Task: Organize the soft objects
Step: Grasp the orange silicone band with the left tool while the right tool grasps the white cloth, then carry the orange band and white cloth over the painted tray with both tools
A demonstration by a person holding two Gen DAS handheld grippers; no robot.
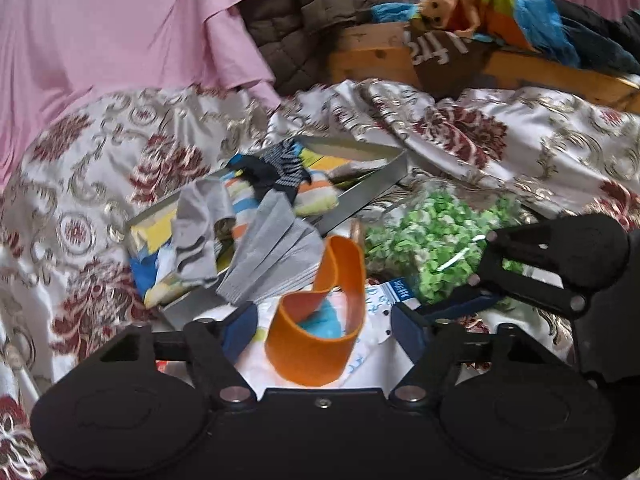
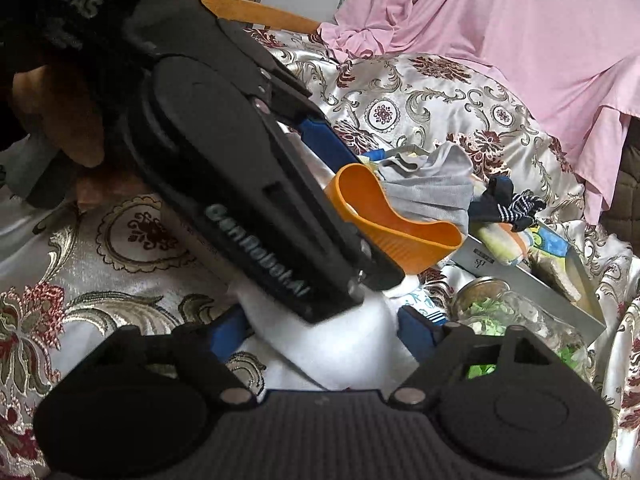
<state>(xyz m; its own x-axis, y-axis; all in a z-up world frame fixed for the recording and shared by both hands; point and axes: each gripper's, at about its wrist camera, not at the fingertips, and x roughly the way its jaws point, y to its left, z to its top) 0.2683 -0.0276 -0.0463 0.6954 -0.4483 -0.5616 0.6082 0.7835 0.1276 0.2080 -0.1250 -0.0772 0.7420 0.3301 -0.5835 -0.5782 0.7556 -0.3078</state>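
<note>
Floral bedspread (image 1: 500, 136) under everything; my left gripper (image 1: 324, 330) straddles the orange-cuffed white sock (image 1: 320, 344), my right gripper (image 2: 324, 330) its white end, both spread. Next: pinch, carry to box (image 1: 360, 196).

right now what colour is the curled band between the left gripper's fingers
Orange, with a bit of blue showing inside the curled band. The left wrist view shows it best.
</note>
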